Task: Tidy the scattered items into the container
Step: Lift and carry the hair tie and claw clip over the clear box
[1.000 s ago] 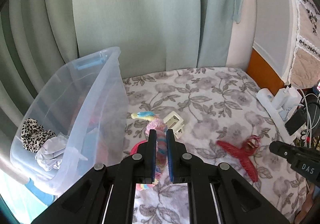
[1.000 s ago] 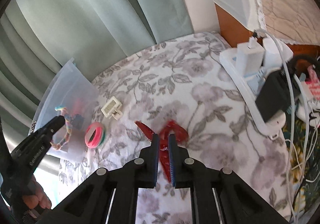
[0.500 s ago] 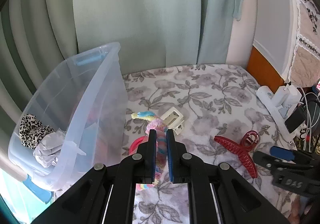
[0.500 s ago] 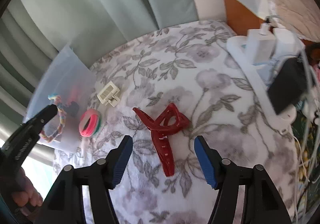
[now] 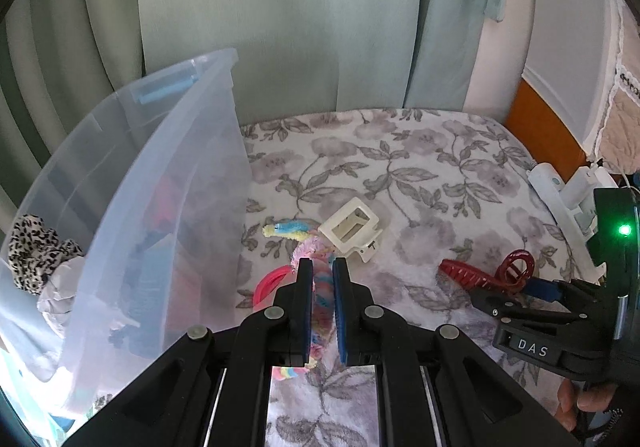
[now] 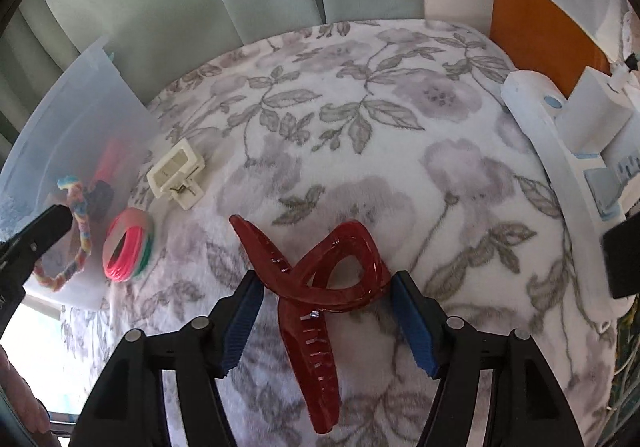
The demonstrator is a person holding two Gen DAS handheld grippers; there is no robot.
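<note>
Translucent plastic makes up the container (image 5: 132, 183), which stands tilted at the left of the left wrist view, a leopard-print scrunchie (image 5: 36, 251) and crumpled pale cloth already inside. Just right of the container, the left tongs (image 5: 322, 279) are clenched on a rainbow braided hair tie (image 5: 320, 287), whose blue and yellow tail (image 5: 288, 228) reaches toward the container wall. It looks soft, limp and nearly weightless, so it should dangle and may slip from a loose pinch. A pink ring (image 5: 269, 279) lies beside the container's near wall, a cream square clip (image 5: 352, 233) a little farther off, and the red claw clip (image 5: 486, 273) well away from the container, with the right tongs (image 5: 516, 291) at it. All rest on a floral blanket (image 5: 420, 175).

From the right wrist view, the right tongs (image 6: 326, 313) stand spread wide, grasping nothing, their blue pads (image 6: 242, 321) flanking the red claw clip (image 6: 316, 287), which lies far from the container (image 6: 76, 115). The clip looks like glossy hard plastic: light, stiff, slick, with thin teeth that might snap. My judgement is that the crossed handle loops are the place to take hold, squeezing across their width, though that may spring the teeth open. The cream square clip (image 6: 176, 173) and the pink ring (image 6: 128, 251) sit close by the container. A white power strip (image 6: 560, 167) borders the blanket's (image 6: 360, 87) far side.
</note>
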